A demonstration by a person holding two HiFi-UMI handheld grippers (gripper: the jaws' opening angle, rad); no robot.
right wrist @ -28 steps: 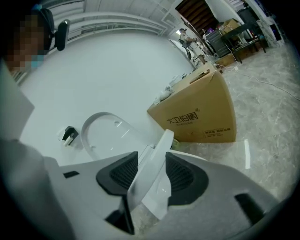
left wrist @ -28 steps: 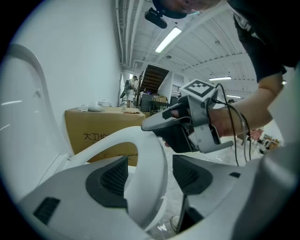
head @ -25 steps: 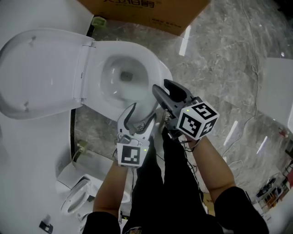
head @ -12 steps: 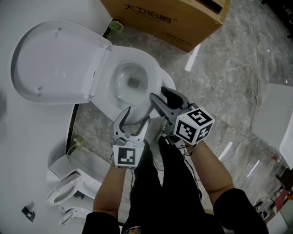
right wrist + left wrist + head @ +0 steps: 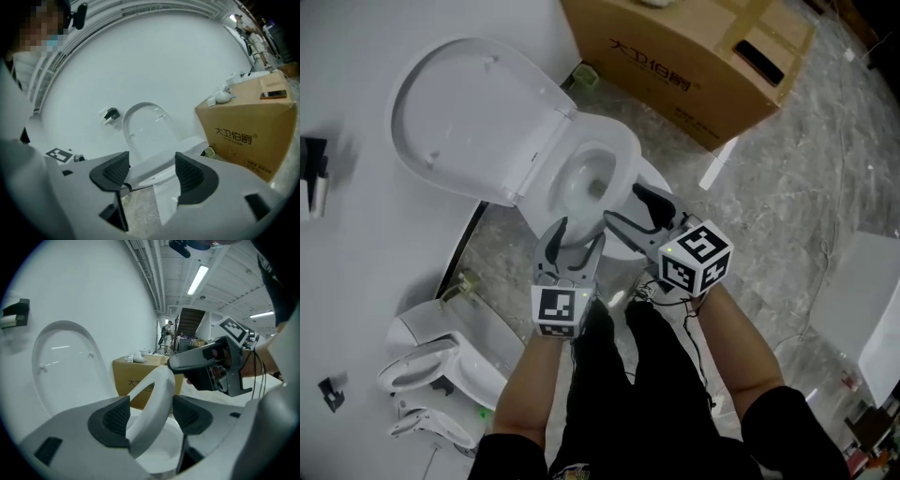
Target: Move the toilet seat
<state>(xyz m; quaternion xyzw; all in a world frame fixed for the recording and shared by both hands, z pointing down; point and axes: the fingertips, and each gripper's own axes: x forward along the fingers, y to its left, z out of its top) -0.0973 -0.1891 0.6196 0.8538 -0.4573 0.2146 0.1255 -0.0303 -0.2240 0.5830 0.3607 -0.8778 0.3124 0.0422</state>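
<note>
The white toilet [image 5: 614,239] stands against the wall with its lid [image 5: 478,122] tipped up. Its seat ring [image 5: 619,155] circles the bowl. My left gripper [image 5: 579,231] is at the bowl's front edge, open. In the left gripper view the seat's white rim [image 5: 157,399] runs between its pads [image 5: 115,416], with a gap on the right side. My right gripper [image 5: 623,204] hovers just right of it over the rim. Its jaws are opening. In the right gripper view nothing is pressed between its pads [image 5: 192,171], and the toilet [image 5: 164,164] lies beyond them.
A large cardboard box [image 5: 694,56] stands behind the toilet on the marble floor. A smaller white toilet fixture [image 5: 422,366] and loose parts lie at lower left. A paper holder [image 5: 314,178] hangs on the wall. A white panel [image 5: 862,291] stands at right.
My head view has swung, so the toilet now sits further right and smaller. Both grippers stay at the bowl's front rim. The right jaws have spread wider.
</note>
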